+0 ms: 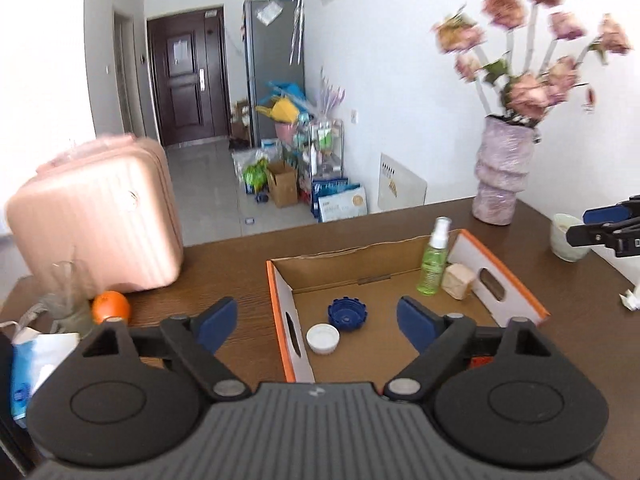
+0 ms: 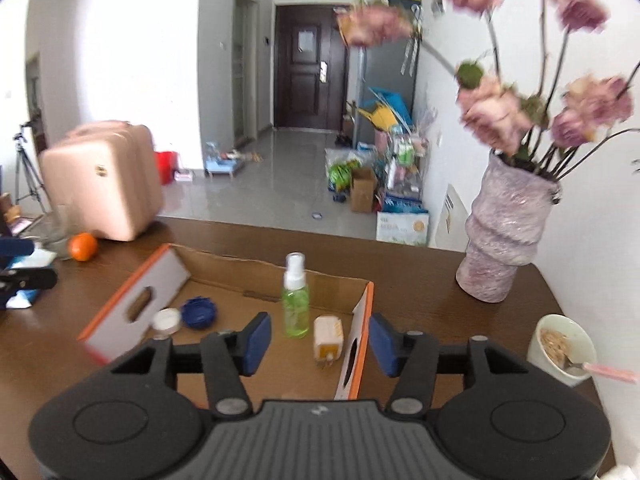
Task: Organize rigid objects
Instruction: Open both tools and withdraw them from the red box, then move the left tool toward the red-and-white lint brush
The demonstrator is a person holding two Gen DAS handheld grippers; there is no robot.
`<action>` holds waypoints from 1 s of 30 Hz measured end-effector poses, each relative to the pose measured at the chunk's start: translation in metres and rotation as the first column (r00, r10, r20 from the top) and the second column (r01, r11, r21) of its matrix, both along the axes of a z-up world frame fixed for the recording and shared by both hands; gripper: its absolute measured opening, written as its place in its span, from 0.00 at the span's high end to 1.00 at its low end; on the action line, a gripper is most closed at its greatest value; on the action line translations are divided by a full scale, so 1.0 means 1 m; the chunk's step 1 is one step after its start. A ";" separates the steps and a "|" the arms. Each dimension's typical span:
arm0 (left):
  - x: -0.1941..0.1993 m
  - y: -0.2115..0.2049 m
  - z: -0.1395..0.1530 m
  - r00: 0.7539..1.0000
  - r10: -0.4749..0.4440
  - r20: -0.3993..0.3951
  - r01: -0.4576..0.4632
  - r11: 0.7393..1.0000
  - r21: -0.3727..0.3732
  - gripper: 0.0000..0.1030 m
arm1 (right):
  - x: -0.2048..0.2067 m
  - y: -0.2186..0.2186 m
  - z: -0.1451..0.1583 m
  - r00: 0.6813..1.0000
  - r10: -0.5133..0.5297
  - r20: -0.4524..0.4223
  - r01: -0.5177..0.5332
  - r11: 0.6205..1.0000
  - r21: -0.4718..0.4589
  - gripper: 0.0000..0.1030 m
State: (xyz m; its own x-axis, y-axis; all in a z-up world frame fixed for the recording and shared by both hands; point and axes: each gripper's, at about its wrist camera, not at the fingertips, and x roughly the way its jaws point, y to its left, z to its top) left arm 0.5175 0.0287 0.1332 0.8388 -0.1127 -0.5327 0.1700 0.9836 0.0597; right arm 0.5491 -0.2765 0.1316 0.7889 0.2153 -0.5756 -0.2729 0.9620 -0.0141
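Observation:
An open cardboard box [image 1: 504,280] with orange rims sits on the brown table; it also shows in the right wrist view [image 2: 132,304]. Inside it stand a green spray bottle [image 1: 434,258] [image 2: 295,298], a beige block [image 1: 458,281] [image 2: 329,338], a blue cap [image 1: 347,314] [image 2: 199,312] and a white lid [image 1: 323,338] [image 2: 166,320]. My left gripper [image 1: 316,326] is open and empty, above the box's left wall. My right gripper [image 2: 320,344] is open and empty, straddling the box's right wall.
A pink suitcase [image 1: 96,216], a glass [image 1: 68,296] and an orange [image 1: 111,307] stand at the left. A flower vase [image 2: 506,236] and a white cup with food and a spoon [image 2: 560,350] stand at the right. Blue tissue pack [image 1: 36,364] at the left edge.

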 end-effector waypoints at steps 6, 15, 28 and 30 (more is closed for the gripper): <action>-0.100 0.004 0.019 0.991 0.001 0.136 0.006 0.999 -0.047 0.00 | -0.108 -0.020 0.024 0.995 0.026 0.100 -0.034 0.996 0.080 0.28; -0.244 0.011 -0.016 0.968 0.003 0.251 0.029 0.992 -0.126 0.00 | -0.280 -0.031 0.006 0.954 0.066 0.294 -0.102 0.989 0.107 0.14; -0.362 0.019 -0.087 0.966 0.057 0.251 -0.021 0.989 -0.146 0.00 | -0.399 -0.010 -0.089 0.959 0.021 0.281 -0.066 0.986 0.152 0.03; -0.368 0.016 -0.093 0.968 0.043 0.245 -0.012 0.992 -0.127 0.00 | -0.407 -0.007 -0.096 0.956 -0.010 0.293 -0.031 0.990 0.136 0.02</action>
